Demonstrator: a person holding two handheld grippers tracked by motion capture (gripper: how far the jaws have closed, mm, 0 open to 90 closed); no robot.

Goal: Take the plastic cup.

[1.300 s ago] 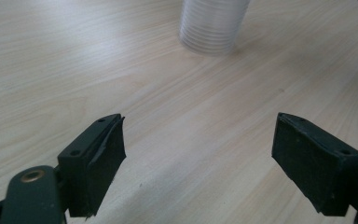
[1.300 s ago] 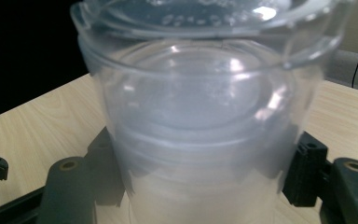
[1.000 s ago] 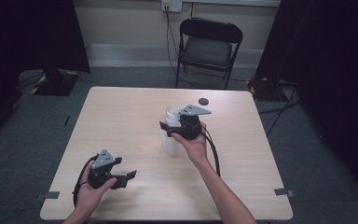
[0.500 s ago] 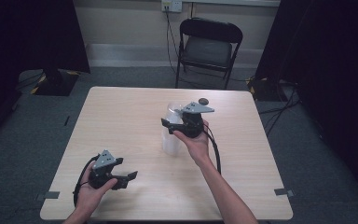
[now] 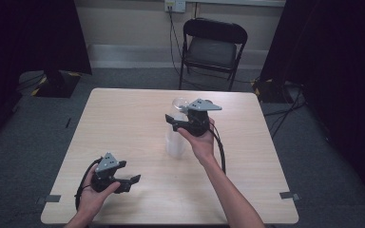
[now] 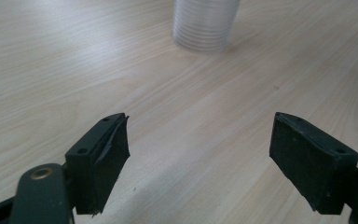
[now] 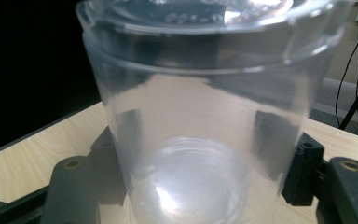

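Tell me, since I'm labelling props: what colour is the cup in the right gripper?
Clear, colourless plastic cup; right gripper view shows it best.

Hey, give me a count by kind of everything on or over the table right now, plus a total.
Claws: 2, left, right
Cup held up in the right claw: 1
Cup stacks on the table: 1
Total: 4

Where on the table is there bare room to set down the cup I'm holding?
The table is bare across its left half, from the far edge down to the left claw, and along the right edge beyond your forearm. It is crowded mid-table, where the right claw grips the clear cup above the cup stack.
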